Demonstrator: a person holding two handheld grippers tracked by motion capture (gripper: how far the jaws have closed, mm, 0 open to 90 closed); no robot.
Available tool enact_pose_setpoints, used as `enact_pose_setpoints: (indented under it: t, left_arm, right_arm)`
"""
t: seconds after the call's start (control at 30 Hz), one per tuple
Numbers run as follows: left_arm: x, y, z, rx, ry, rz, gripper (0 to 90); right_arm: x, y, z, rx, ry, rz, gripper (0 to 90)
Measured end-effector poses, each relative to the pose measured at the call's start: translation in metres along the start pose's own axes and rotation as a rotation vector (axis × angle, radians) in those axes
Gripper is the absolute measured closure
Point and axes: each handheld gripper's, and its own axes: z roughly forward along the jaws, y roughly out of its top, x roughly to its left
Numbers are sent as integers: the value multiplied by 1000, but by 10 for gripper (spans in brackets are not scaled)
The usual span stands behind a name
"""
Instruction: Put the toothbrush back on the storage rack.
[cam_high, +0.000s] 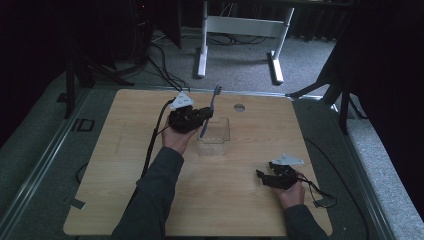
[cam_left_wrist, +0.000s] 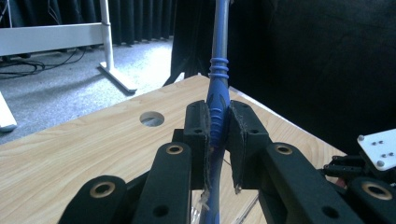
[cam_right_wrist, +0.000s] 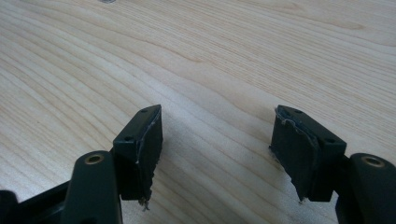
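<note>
A blue toothbrush (cam_high: 211, 107) stands nearly upright over a clear plastic box (cam_high: 221, 141) near the table's middle. My left gripper (cam_high: 204, 114) is shut on its handle, bristle end up and toward the far edge. In the left gripper view the blue toothbrush (cam_left_wrist: 218, 88) rises between the two pads, which press on it from both sides. My right gripper (cam_high: 261, 176) rests low at the front right of the table. In the right gripper view the right gripper (cam_right_wrist: 217, 140) stands open, bare wood showing between its fingers.
The wooden table (cam_high: 150, 200) has a round hole (cam_high: 239, 107) near its far edge, right of the toothbrush. A white desk frame (cam_high: 240, 30) stands on the carpet beyond. Cables trail from both grippers across the table.
</note>
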Motion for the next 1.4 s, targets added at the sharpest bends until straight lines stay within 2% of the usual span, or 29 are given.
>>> enact_pose_setpoints:
  t: [0.3,0.93,1.4]
  left_arm:
    - [1,-1,4,-11,7,-14,787]
    - [8,-4,10,-4,16,-33,787]
    - [13,-9,17,11,39,-47,786]
  right_arm:
    - [0,0,0,0,0,0,333]
    - [0,0,0,1,1,2,333]
    - [0,0,0,1,2,4,333]
